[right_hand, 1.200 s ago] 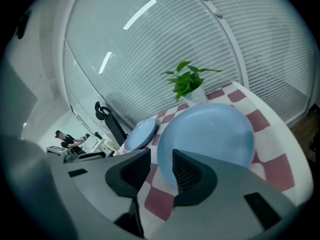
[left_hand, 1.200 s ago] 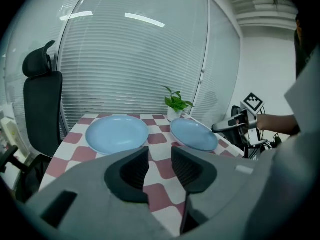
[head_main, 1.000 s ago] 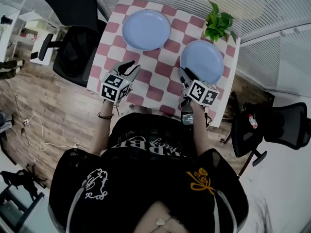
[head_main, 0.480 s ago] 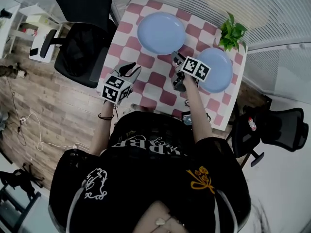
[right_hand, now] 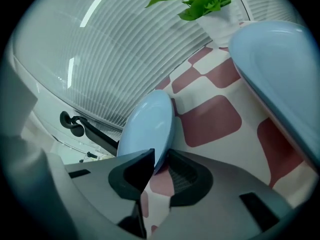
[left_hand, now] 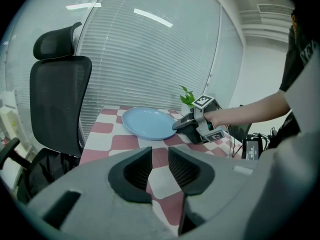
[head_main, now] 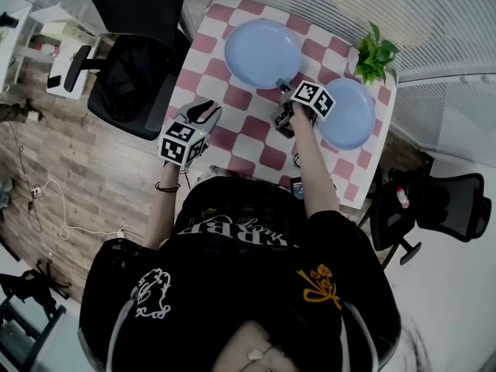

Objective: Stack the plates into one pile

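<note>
Right gripper (right_hand: 159, 160): its jaws pinch the near rim of the far plate (right_hand: 147, 126). The rim fills the gap between them, so this reads as a thin grip on the edge.
Far plate: it lies by the far edge of the table (head_main: 256, 126), toward the far-left corner, and seems to sit flat on the checked cloth (head_main: 273, 158).
Second plate (head_main: 350, 115): it sits at the right edge, just short of the far-right corner where the potted plant (head_main: 376, 54) stands. The two plates are apart, with the right gripper between them.
Left gripper (left_hand: 160, 156): its jaws are a little apart with nothing between them. It hovers over the left edge near the near-left corner, well away from both plates.
Risk, slip: the hold is at one point on the rim. Once lifted, the plate's weight hangs beyond the jaws, so it may pivot, droop or slide out.
Risk, drag: a low carry toward the right edge may snag the cloth. It may also strike the second plate's rim and push it toward the right edge.
Risk, plant: a wide swing near the far-right corner may brush the leaves or tip the pot.
Risk, landing: if let go off-centre or from too high, the plate may clatter and settle askew on the other.
Safeguard: the left gripper is free to steady the opposite rim.
</note>
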Available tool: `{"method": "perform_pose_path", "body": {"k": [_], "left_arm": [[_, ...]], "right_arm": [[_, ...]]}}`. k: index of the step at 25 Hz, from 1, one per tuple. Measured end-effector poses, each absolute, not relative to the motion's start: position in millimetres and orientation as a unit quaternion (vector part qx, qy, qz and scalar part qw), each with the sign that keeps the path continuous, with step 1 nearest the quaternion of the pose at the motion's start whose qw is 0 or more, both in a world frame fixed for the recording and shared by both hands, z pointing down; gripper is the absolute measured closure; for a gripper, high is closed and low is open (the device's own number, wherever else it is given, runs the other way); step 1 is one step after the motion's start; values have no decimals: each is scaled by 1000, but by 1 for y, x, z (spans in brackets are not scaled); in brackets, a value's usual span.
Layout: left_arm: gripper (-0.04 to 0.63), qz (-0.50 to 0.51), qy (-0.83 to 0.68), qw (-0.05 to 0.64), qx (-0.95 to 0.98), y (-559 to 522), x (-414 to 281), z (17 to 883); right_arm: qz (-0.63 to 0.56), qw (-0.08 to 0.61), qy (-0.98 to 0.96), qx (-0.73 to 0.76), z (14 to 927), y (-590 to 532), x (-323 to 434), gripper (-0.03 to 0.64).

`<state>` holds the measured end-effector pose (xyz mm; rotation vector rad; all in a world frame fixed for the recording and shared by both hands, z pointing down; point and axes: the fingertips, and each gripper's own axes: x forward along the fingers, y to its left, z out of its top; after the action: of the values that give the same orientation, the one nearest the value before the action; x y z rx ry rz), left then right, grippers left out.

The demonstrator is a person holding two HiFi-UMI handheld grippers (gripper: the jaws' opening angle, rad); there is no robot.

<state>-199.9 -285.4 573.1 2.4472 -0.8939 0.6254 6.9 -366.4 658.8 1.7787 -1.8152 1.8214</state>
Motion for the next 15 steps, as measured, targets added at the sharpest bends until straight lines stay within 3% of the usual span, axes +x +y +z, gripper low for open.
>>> {"method": "perform_pose_path", "body": {"k": [4, 15], "left_arm": [[482, 220, -330, 237, 887, -289, -203, 574], [480, 233, -327, 275, 873, -317, -217, 601]], "right_arm": [[603, 7, -565, 564, 659, -358, 12, 543], [589, 113, -612, 515, 658, -291, 11, 543]]}}
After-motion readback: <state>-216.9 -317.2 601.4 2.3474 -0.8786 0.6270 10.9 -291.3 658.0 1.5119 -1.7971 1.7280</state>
